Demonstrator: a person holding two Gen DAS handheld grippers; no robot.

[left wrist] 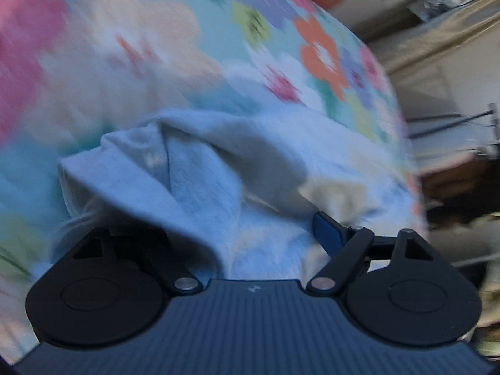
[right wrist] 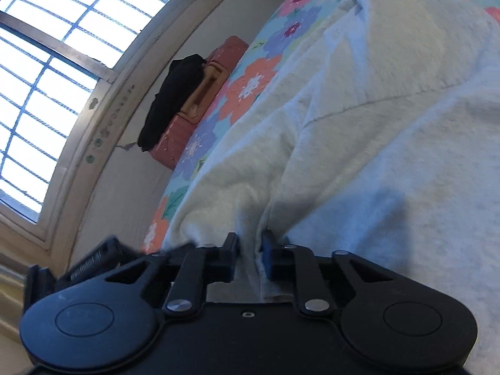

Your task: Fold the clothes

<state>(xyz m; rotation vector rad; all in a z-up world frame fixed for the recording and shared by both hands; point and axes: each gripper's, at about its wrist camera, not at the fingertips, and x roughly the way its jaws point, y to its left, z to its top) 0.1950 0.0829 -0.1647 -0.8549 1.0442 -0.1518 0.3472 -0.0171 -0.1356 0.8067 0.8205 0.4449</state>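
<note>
A pale grey-white fleece garment (left wrist: pixel 218 181) lies bunched on a floral bedsheet (left wrist: pixel 156 47). In the left wrist view my left gripper (left wrist: pixel 231 234) has its jaws spread wide; cloth drapes between them, the left finger is hidden under it and only the blue right pad (left wrist: pixel 325 231) shows. The view is blurred by motion. In the right wrist view the same garment (right wrist: pixel 375 118) spreads across the bed. My right gripper (right wrist: pixel 250 253) is shut on a fold of its edge, pinched between the two pads.
The floral sheet (right wrist: pixel 250 84) covers the bed. A reddish headboard (right wrist: pixel 200 100) with a black cloth (right wrist: pixel 175 97) draped on it stands by a barred window (right wrist: pixel 47 62). Cluttered furniture (left wrist: pixel 453 172) lies past the bed edge.
</note>
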